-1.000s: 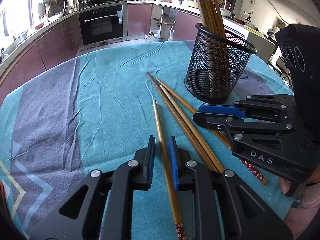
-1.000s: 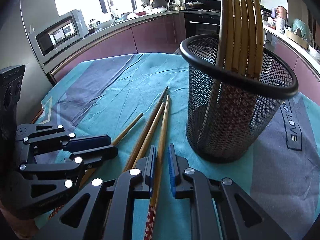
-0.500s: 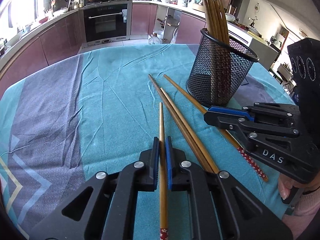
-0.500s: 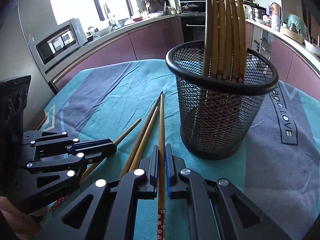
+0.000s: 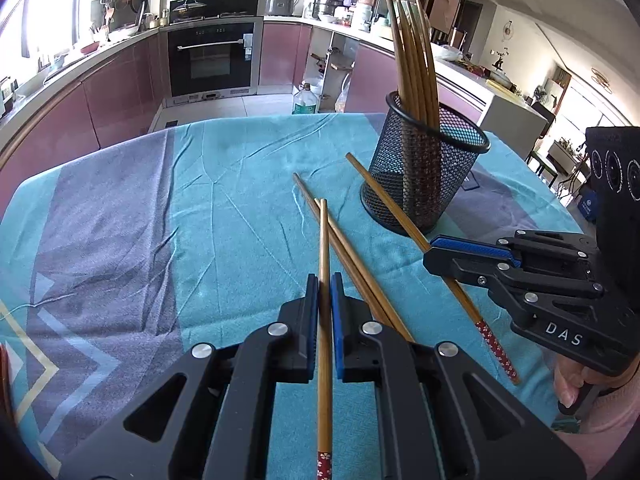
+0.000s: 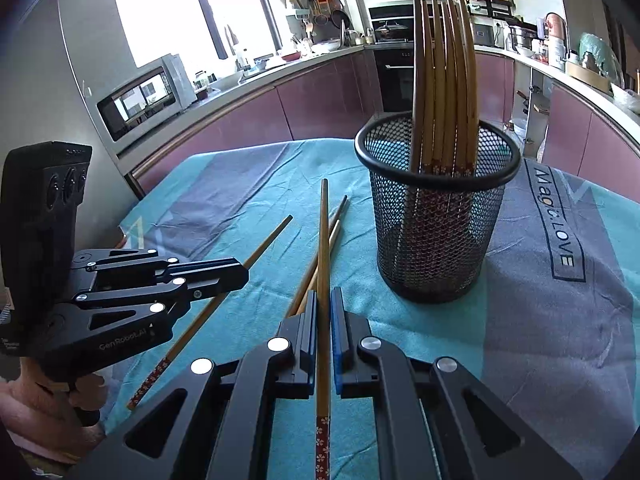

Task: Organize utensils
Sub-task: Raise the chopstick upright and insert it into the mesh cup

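Observation:
In the left wrist view my left gripper [image 5: 324, 280] is shut on a bamboo chopstick [image 5: 323, 232] whose red flowered end points back toward the camera. My right gripper [image 5: 430, 254] sits to its right, shut on a second chopstick [image 5: 384, 196] that slants toward the black mesh holder [image 5: 424, 184]. The right wrist view shows my right gripper [image 6: 323, 292] clamped on its chopstick [image 6: 323, 232], tip raised over the cloth, and my left gripper [image 6: 240, 276] at the left. Two loose chopsticks [image 5: 352, 256] lie between the grippers. The holder [image 6: 436, 220] has several chopsticks upright in it.
A teal and grey tablecloth [image 5: 224, 216] covers the table. Behind it run kitchen counters and an oven [image 5: 212, 60]. A microwave [image 6: 144, 96] stands beyond the table's left edge in the right wrist view. A hand [image 5: 572, 380] grips the right gripper's handle.
Both grippers went from slightly open around a chopstick to shut on it. The right gripper has lifted its chopstick's tip off the cloth, and the holder looks farther away in both views.

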{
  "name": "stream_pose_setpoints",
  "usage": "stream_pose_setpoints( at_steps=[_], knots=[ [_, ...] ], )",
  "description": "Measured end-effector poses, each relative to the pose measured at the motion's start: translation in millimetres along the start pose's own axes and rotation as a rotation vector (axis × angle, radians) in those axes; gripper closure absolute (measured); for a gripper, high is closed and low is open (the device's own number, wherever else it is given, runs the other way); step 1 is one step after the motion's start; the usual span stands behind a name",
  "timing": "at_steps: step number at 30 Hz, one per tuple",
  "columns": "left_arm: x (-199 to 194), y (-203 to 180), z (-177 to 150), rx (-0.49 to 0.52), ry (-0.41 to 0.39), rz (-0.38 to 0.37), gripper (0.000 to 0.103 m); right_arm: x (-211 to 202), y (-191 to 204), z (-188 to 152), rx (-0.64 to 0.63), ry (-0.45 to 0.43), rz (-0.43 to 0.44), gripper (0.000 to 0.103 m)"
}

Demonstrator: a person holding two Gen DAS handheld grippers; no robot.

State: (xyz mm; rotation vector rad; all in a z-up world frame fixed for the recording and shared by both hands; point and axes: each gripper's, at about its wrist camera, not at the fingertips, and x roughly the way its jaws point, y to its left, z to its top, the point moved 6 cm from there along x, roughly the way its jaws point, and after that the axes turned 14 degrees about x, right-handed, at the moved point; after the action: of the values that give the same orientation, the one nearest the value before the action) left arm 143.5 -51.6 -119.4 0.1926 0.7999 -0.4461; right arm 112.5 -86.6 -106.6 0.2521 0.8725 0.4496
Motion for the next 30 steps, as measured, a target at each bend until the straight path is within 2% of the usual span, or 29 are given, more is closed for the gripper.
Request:
stream_pose_setpoints(
  at_steps=[20, 30],
  knots=[
    [-58, -2, 21, -0.023, -0.134, -0.085, 0.096, -45, 3, 13, 0.007, -0.121, 0.055, 0.098],
    [-84, -6, 35, -0.019, -0.190, -0.103, 0.096, -65, -6, 24, 0.034, -0.188, 0.066, 0.098]
  ],
)
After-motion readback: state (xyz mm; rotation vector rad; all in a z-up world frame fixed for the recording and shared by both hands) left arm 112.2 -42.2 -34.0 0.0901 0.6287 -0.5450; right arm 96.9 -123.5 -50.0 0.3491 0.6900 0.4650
